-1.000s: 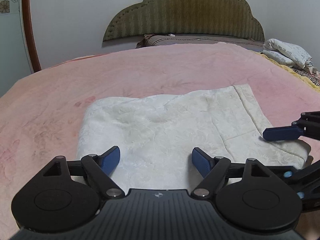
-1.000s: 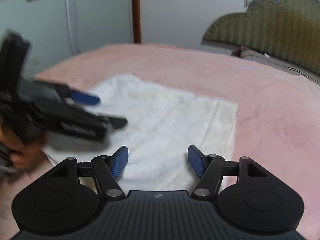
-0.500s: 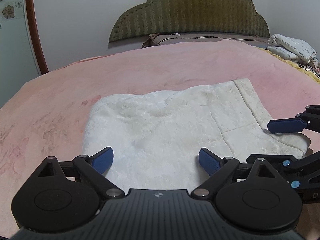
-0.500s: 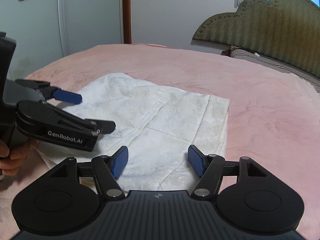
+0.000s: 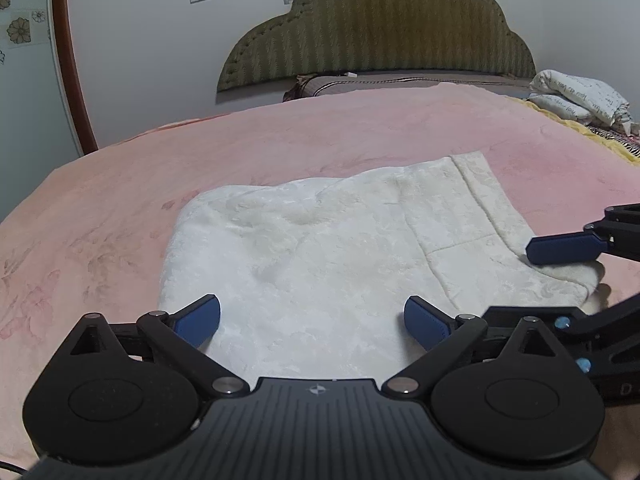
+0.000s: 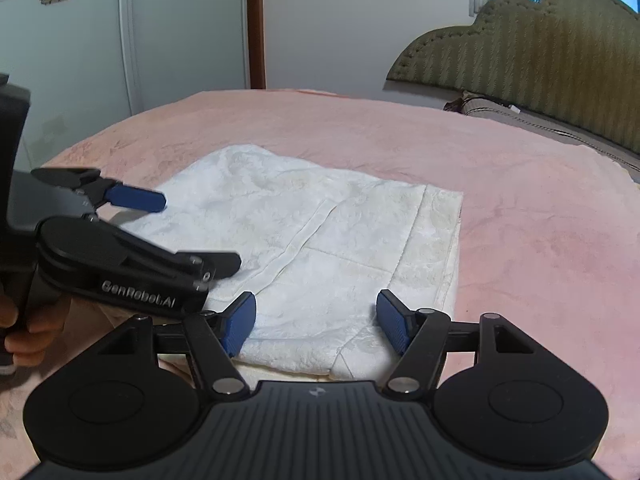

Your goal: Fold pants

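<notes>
White pants (image 5: 360, 248) lie folded into flat rectangle at centre of frame on pink bed (image 5: 280, 140). Left gripper (image 5: 312, 318): jaws apart, empty, wider than a second ago, low over near edge at bottom centre. Right gripper (image 6: 312, 320): jaws apart, empty, over near right corner; its blur gone, now steady. Judgement: both have let go, so fold looks finished or next fold pending.
</notes>
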Tool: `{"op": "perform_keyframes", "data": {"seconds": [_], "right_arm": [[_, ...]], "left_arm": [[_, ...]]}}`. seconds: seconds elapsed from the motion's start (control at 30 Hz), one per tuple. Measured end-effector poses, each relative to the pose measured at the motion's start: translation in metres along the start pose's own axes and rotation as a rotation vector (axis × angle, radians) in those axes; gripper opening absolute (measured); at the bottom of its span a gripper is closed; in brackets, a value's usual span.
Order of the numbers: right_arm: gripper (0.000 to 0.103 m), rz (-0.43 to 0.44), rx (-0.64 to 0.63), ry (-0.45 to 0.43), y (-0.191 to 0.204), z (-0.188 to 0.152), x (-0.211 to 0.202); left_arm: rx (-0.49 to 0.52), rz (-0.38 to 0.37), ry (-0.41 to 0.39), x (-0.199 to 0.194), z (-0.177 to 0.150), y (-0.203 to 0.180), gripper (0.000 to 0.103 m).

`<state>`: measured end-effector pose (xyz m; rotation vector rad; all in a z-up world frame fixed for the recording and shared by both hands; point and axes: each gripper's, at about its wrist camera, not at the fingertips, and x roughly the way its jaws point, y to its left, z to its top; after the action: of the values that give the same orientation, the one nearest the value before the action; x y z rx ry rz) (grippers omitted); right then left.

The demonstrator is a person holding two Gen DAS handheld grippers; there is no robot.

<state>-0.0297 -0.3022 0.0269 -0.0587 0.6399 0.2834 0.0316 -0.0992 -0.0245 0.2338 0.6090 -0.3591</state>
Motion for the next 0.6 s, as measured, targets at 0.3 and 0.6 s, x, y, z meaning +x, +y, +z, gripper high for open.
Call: {"op": "perform_keyframes", "data": {"seconds": [0.3, 0.6], "right_arm": [[0.066, 0.068, 0.152, -0.052, -0.032, -0.003, -0.012], [0.067, 0.203, 0.472, 0.032, -0.117, -0.022, 0.007]], "left_arm": [[0.004, -0.036, -0.061, -0.023, 0.002, 0.018, 0.102], [-0.367, -0.194, 0.136, 0.016, 0.009, 0.141, 0.1]]}}
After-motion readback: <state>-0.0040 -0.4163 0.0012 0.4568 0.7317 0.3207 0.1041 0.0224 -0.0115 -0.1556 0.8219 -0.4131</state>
